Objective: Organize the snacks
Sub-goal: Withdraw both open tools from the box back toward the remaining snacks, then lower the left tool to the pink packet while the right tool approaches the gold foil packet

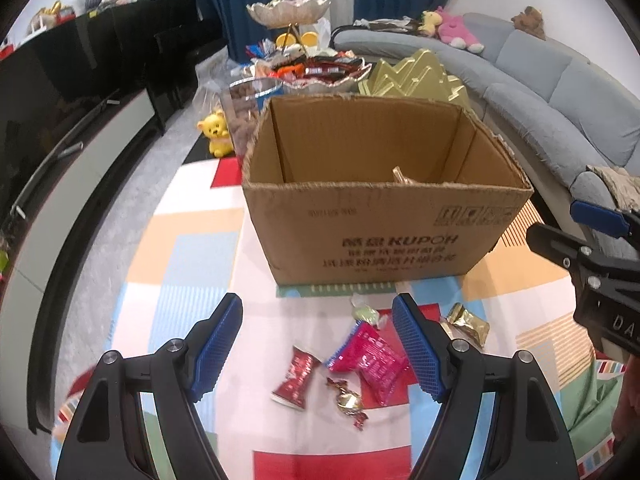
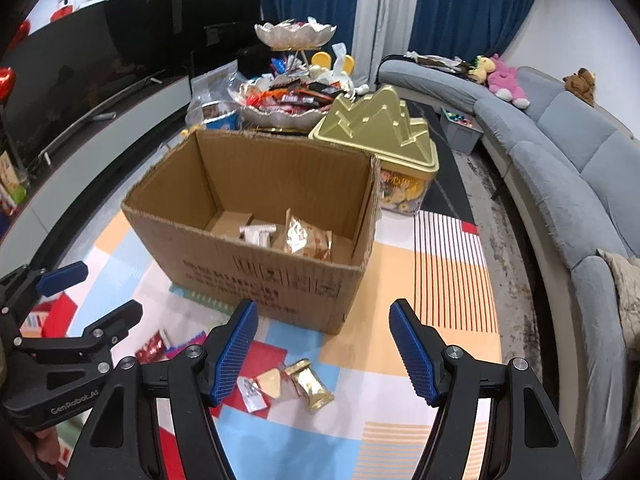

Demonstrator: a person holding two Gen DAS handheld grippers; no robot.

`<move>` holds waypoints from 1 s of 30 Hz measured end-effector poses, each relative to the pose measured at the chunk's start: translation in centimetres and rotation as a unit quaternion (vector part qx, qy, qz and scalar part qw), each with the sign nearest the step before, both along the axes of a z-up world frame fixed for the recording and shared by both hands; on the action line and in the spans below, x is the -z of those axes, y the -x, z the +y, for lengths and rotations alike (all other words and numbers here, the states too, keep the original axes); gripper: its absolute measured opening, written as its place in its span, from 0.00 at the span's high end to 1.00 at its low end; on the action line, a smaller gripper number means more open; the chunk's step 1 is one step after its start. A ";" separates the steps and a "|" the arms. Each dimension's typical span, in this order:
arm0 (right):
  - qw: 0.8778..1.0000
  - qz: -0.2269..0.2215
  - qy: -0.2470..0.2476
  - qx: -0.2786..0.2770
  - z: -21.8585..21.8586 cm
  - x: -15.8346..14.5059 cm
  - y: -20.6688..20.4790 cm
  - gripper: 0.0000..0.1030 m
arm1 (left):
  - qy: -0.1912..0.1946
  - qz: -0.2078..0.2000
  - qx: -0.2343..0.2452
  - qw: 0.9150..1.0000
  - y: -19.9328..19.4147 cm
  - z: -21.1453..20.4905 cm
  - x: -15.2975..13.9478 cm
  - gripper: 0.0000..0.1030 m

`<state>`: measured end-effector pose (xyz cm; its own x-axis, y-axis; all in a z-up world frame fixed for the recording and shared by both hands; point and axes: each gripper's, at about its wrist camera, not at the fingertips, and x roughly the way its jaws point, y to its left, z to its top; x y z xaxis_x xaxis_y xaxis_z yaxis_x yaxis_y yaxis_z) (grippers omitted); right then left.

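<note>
Both hand-held grippers, left [image 1: 318,340] and right [image 2: 324,346], gape empty above loose snacks: pink packet [image 1: 370,354] lower centre, gold packet [image 2: 312,384] lower centre, cardboard box [image 1: 384,216] mid-frame behind on the mat [image 1: 192,240].

Left gripper [image 1: 318,344] is pointing steeply down, fingers [image 1: 218,344] standing wide apart, nothing sitting between the blue pads. Right gripper [image 2: 324,350] is tilting down at the same steep angle, fingers [image 2: 414,354] likewise spread and gripping nothing. Both are hovering side by side, near each other: each wrist view is catching the other gripper at its edge, jaws apart there too.
</note>
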<state>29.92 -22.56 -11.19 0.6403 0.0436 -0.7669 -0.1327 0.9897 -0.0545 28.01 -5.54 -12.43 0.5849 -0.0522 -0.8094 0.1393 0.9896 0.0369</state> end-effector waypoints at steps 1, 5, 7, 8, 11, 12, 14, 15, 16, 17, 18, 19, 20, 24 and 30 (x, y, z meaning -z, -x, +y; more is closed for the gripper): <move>1.000 0.002 0.000 -0.003 -0.1 0.2 0.0 0.33 | 0.004 0.005 -0.006 1.000 0.1 -0.1 0.3 0.25; 1.000 0.017 0.000 -0.022 -0.5 1.7 0.2 0.33 | 0.011 0.023 -0.026 0.999 0.1 -0.7 1.4 0.26; 0.999 0.027 -0.001 -0.028 -0.6 2.4 0.2 0.33 | 0.015 0.030 -0.036 0.999 0.2 -1.1 1.9 0.26; 0.999 0.031 -0.001 -0.032 -0.7 2.8 0.3 0.33 | 0.016 0.034 -0.042 0.998 0.2 -1.2 2.2 0.26; 0.998 0.042 0.001 -0.039 -0.8 3.9 0.4 0.33 | 0.017 0.043 -0.052 0.998 0.1 -1.5 2.9 0.27; 0.998 0.045 0.000 -0.041 -0.9 4.2 0.3 0.33 | 0.017 0.047 -0.055 0.997 0.1 -1.7 3.1 0.27; 0.998 0.052 -0.002 -0.045 -1.1 4.9 0.3 0.33 | 0.018 0.053 -0.058 0.997 0.2 -1.9 3.6 0.27; 0.997 0.057 -0.002 -0.048 -1.2 5.4 0.3 0.33 | 0.017 0.056 -0.060 0.996 0.2 -2.1 3.9 0.27; 0.997 0.059 -0.002 -0.050 -1.2 5.6 0.2 0.33 | 0.016 0.060 -0.063 0.996 0.2 -2.2 4.2 0.27; 0.997 0.063 -0.002 -0.052 -1.2 6.0 0.1 0.33 | 0.016 0.063 -0.065 0.996 0.2 -2.3 4.4 0.27; 0.996 0.066 -0.002 -0.055 -1.2 6.3 0.1 0.33 | 0.016 0.067 -0.068 0.995 0.2 -2.4 4.7 0.27; 0.996 0.070 -0.002 -0.058 -1.2 6.7 0.1 0.33 | 0.017 0.072 -0.074 0.995 0.1 -2.4 5.0 0.27; 0.996 0.072 -0.002 -0.060 -1.1 6.9 0.1 0.33 | 0.019 0.075 -0.078 0.994 -0.1 -2.5 5.2 0.27; 0.994 0.080 0.003 -0.073 -1.0 8.0 0.0 0.33 | 0.022 0.091 -0.093 0.991 -0.5 -2.8 6.2 0.29; 0.991 0.099 0.004 -0.086 -1.2 9.5 -0.3 0.35 | 0.024 0.107 -0.109 0.988 -0.9 -3.4 7.3 0.31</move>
